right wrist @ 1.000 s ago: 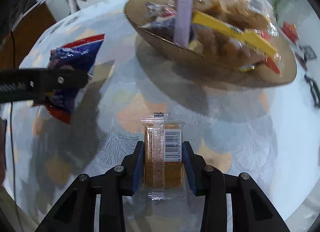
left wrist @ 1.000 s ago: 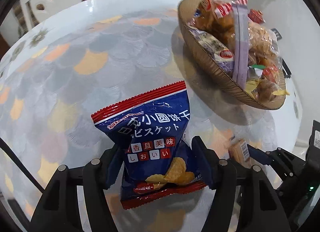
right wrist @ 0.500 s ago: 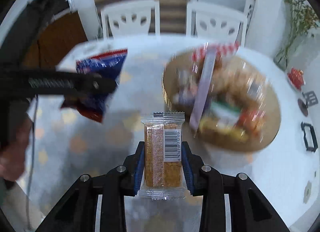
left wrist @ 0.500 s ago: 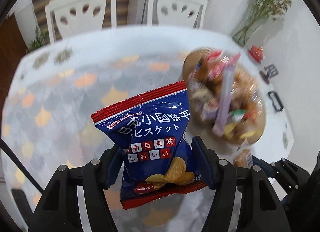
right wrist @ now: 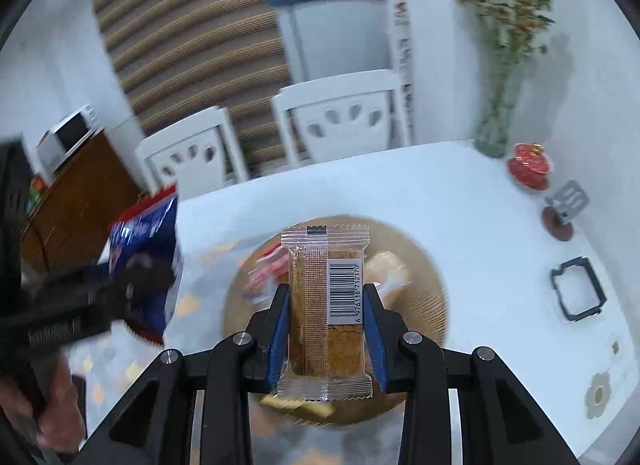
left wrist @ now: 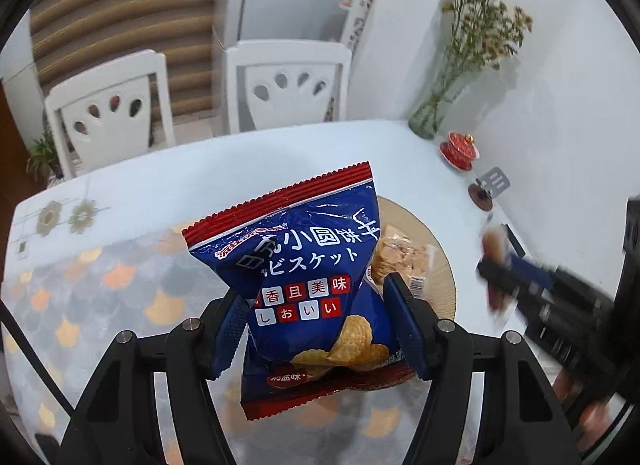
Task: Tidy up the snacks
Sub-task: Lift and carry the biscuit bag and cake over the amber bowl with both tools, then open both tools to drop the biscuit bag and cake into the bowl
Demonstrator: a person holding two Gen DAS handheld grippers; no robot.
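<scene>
Presently: left tool (left wrist: 316,325) clamps blue biscuit bag (left wrist: 304,277), right tool (right wrist: 325,325) clamps wrapped bar (right wrist: 325,305), both raised above basket (right wrist: 432,297) for stowing.

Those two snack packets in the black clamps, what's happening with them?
A person holds a gripper in each hand. The left gripper clamps a blue biscuit bag; the right gripper clamps a clear-wrapped bar. Both hang in the air above a brown tray of snacks on the table.
</scene>
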